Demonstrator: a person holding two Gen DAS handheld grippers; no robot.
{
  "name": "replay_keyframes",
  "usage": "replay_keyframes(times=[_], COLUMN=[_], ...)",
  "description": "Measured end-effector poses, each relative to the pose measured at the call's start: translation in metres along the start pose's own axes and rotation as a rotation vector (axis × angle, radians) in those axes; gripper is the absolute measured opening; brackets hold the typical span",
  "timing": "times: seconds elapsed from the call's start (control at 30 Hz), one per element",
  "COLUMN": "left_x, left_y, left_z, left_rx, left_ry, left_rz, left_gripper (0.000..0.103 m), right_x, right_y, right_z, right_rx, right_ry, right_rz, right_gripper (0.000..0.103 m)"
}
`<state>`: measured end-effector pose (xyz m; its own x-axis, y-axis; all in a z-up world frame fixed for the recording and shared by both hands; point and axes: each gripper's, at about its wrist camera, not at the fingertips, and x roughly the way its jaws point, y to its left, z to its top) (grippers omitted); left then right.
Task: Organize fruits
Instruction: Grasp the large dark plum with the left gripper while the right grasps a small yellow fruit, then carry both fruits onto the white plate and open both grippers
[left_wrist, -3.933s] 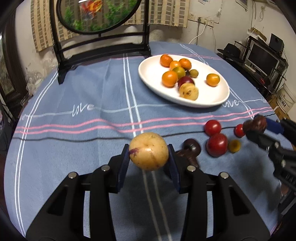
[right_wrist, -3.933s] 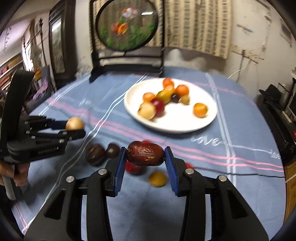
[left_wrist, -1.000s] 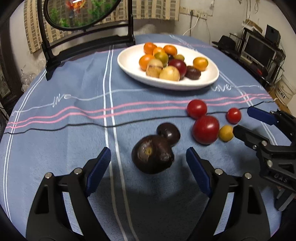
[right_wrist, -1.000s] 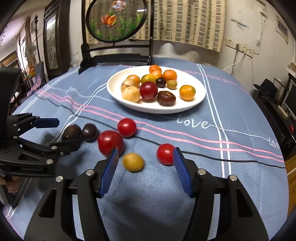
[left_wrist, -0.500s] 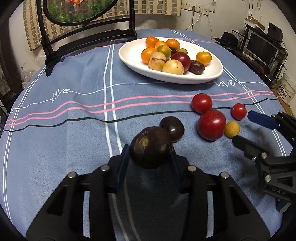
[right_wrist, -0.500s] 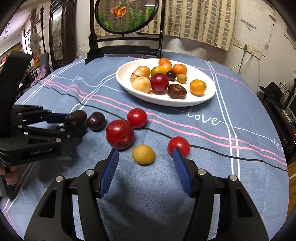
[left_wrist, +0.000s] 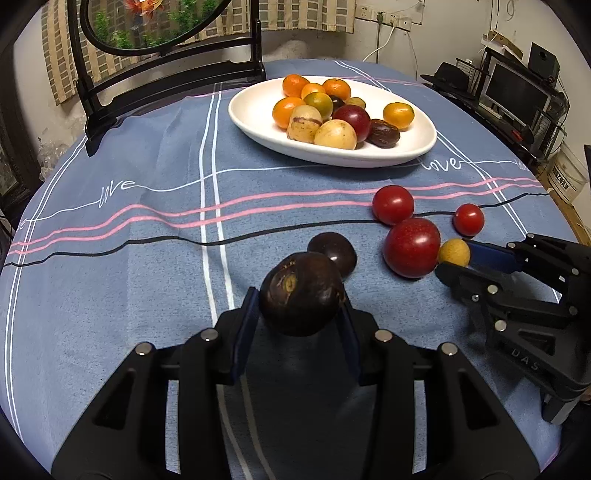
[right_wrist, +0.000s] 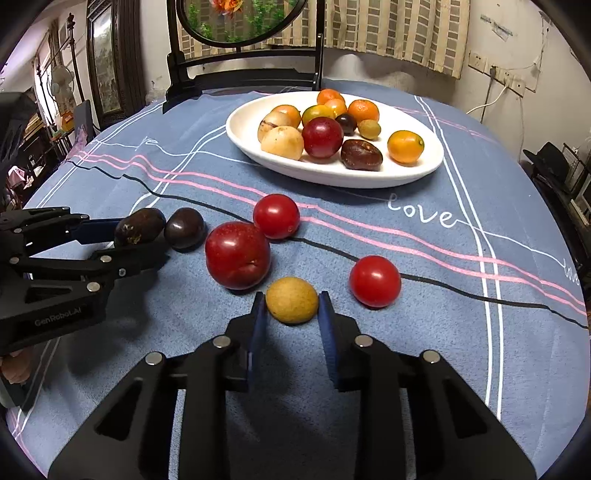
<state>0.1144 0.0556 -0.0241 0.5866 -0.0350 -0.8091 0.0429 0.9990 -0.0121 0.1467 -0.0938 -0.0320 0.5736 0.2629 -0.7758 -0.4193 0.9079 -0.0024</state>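
Dark, smooth, firm round fruit (left_wrist: 301, 299) sits clamped across its widest part in my left gripper (left_wrist: 295, 325), while my right gripper (right_wrist: 291, 314) pinches the light, small yellow fruit (right_wrist: 291, 300), which I judge slippery.

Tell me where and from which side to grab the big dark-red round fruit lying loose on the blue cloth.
Grip the big dark-red round fruit across its widest middle, coming from above. Being smooth and round, it offers no handle. A smaller red tomato touches its far side and a small yellow fruit sits close beside it, so a level approach would likely bump them.
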Motion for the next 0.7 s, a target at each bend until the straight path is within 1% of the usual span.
replay_keyframes(times=[0.17, 0.27, 0.3, 0.37, 0.47, 0.5, 0.6, 0.7], left_x=[-0.006, -0.013, -0.018, -0.024, -0.027, -0.027, -0.023, -0.009], left_y=[0.002, 0.005, 0.004, 0.0, -0.002, -0.003, -0.006, -0.005], left_z=[0.003, 0.01, 0.014, 0.022, 0.044, 0.051, 0.077, 0.102], left_rx=[-0.011, -0.031, -0.028, -0.01, -0.008, -0.011, -0.009, -0.019], left_ry=[-0.02, -0.027, -0.034, -0.047, -0.062, -0.067, -0.097, -0.094], left_rz=[-0.004, -0.024, -0.036, -0.032, -0.029, -0.032, -0.018, -0.006], left_gripper=[0.042, 0.042, 0.042, 0.042, 0.042, 0.042, 0.042, 0.042], right_x=[-0.012, -0.023, -0.027, -0.036, -0.049, -0.053, -0.057, -0.05], right_y=[-0.002, -0.01, -0.013, -0.019, -0.026, -0.029, -0.03, -0.03], right_z=[0.002, 0.007, 0.009, 0.014, 0.028, 0.035, 0.057, 0.075], right_rx=[0.005, 0.046, 0.061, 0.088, 0.116, 0.115, 0.088, 0.058], right_ry=[-0.054, -0.096, -0.11, -0.146, -0.19, -0.208, -0.248, -0.269], right_rz=[-0.008, -0.013, -0.016, -0.021, -0.038, -0.057, -0.086, -0.102], right_gripper=[0.028, 0.028, 0.028, 0.028, 0.028, 0.028, 0.028, 0.028])
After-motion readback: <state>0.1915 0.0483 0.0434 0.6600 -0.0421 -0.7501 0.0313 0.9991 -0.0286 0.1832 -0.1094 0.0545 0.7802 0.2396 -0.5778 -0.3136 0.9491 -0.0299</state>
